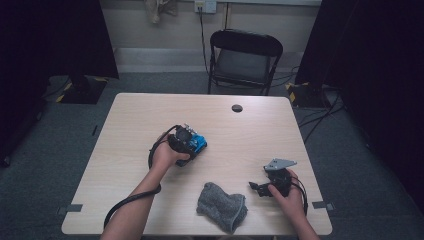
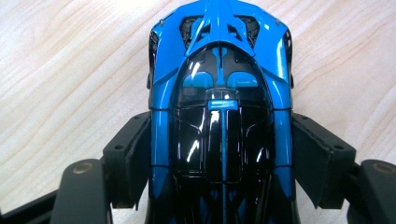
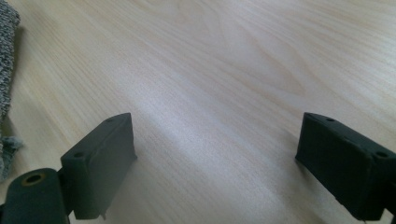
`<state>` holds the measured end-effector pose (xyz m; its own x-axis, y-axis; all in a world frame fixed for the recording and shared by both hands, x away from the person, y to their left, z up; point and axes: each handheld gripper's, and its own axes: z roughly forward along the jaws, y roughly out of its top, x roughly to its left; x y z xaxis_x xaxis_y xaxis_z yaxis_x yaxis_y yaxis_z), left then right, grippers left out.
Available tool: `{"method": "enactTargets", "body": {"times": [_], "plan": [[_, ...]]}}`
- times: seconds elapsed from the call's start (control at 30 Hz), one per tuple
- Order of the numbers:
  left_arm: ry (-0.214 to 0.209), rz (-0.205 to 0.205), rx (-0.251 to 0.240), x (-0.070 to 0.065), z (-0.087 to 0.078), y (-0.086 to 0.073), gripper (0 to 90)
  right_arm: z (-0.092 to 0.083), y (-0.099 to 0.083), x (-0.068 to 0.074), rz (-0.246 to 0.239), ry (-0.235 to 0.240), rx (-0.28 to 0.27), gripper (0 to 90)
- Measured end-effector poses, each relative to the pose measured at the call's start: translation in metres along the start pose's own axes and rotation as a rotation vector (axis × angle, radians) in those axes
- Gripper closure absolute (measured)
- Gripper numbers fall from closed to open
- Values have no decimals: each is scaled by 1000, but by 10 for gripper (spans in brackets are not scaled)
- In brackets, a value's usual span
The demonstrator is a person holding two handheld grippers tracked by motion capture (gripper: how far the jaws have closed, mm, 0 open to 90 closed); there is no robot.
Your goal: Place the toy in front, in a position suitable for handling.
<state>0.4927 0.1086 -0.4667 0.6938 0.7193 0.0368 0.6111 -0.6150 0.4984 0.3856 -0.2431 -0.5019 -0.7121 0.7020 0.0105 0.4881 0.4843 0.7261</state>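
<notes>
A glossy blue and black toy car lies lengthwise between the jaws of my left gripper, seen from above its roof. Both pads press on its sides, so the gripper is shut on it. In the high view the left gripper holds the car low over the middle of the table; I cannot tell whether the wheels touch the wood. My right gripper rests near the table's front right, pointing left. Its jaws stand open over bare wood with nothing between them.
A crumpled grey knitted cloth lies at the front edge between the two hands, also at the left edge of the right gripper view. The light wooden table has a dark cable hole at the back. A black folding chair stands behind it.
</notes>
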Motion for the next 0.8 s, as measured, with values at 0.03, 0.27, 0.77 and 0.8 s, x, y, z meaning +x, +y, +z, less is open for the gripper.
{"method": "enactTargets", "body": {"times": [0.03, 0.27, 0.77, 0.8], "plan": [[1, -1, 3, 0, 1, -1, 284, 0, 0, 0, 0, 0, 0, 107], [-15, -10, -8, 3, 2, -4, 283, 0, 0, 0, 0, 0, 0, 107], [-54, -64, -69, 8, 3, -11, 258, 0, 0, 0, 0, 0, 0, 107], [-56, -71, -78, 9, 2, -12, 239, 0, 0, 0, 0, 0, 0, 107]]}}
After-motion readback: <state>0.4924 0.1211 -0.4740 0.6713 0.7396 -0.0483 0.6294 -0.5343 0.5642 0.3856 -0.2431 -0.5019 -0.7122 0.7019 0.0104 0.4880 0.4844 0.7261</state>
